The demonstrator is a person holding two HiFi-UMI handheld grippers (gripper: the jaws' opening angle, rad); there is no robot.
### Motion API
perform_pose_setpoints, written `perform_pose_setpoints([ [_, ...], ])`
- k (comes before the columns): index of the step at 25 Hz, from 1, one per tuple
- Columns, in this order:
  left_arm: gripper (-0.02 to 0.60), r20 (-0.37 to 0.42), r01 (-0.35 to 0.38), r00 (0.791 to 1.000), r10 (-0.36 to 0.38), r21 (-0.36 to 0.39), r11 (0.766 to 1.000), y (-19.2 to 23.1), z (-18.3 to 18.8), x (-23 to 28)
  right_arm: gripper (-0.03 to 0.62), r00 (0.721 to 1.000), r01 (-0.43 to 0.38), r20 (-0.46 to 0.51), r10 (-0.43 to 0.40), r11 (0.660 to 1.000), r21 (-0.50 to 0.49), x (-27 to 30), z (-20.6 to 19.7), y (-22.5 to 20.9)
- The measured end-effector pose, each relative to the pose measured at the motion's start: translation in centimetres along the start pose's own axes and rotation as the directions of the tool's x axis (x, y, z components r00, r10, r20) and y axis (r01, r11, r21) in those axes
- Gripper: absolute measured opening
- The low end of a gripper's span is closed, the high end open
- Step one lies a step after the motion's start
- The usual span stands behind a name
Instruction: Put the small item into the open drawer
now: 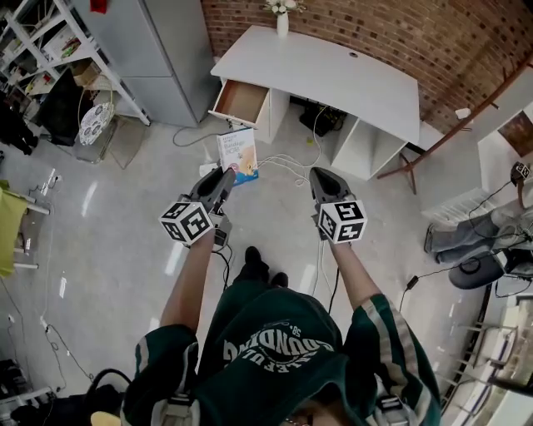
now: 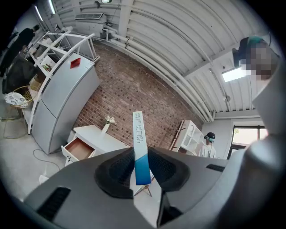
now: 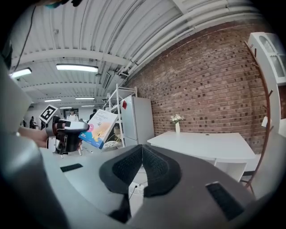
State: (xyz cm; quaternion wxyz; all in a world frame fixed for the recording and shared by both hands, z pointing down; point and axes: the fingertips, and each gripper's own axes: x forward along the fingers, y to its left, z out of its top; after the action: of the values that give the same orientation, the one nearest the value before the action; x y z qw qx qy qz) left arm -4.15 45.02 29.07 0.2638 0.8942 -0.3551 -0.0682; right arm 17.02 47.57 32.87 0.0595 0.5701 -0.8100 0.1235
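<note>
At the far left of the head view stands a white shelf [image 1: 50, 42], with a grey fridge [image 1: 158, 50] at its 3 o'clock. The left gripper [image 1: 226, 174] is clamped on a box [image 1: 237, 155], white with a blue lower end, which sticks out past the jaws toward 12 o'clock. In the left gripper view the box shows edge-on and upright, with both pads pressed on its blue end. The box is in the air above the floor, well apart from the drawer [image 1: 240, 101]. The drawer lies at 12 o'clock from the box, pulled out of the left end of the white desk [image 1: 333, 75], its wooden inside showing. In the left gripper view the drawer sits at 9 o'clock of the box. A vase [image 1: 282, 18] with flowers stands at the desk's back edge, against the brick wall [image 1: 400, 33]. White cables [image 1: 287, 164] lie on the floor between the two grippers. The right gripper [image 1: 319, 174], at 3 o'clock of the left one and near it, is clenched on nothing: its own view shows the pads meeting.
</note>
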Motion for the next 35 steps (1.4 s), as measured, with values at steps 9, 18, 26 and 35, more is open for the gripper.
perform_pose_setpoints([
  [9, 0.101, -0.002, -0.017, 1.000, 0.017, 0.008, 1.000, -0.1, -0.2, -0.5, 0.025, 1.000, -0.019, -0.002, 0.019, 1.000, 0.004, -0.3, -0.1, 0.4],
  [18, 0.101, 0.008, -0.023, 1.000, 0.023, 0.015, 1.000, -1.2, -1.0, -1.3, 0.025, 0.999, -0.034, -0.003, 0.034, 0.999, -0.001, -1.7, -0.8, 0.8],
  [26, 0.101, 0.007, -0.037, 0.999, 0.037, 0.008, 0.999, -1.3, -1.6, -1.6, 0.025, 0.998, -0.063, -0.023, 0.063, 0.998, -0.003, -1.7, -1.6, 1.4],
  [35, 0.101, -0.001, -0.049, 0.999, 0.049, -0.003, 0.999, 0.5, -1.5, -0.6, 0.025, 0.996, -0.074, -0.039, 0.074, 0.997, 0.010, 0.5, -2.0, 1.3],
])
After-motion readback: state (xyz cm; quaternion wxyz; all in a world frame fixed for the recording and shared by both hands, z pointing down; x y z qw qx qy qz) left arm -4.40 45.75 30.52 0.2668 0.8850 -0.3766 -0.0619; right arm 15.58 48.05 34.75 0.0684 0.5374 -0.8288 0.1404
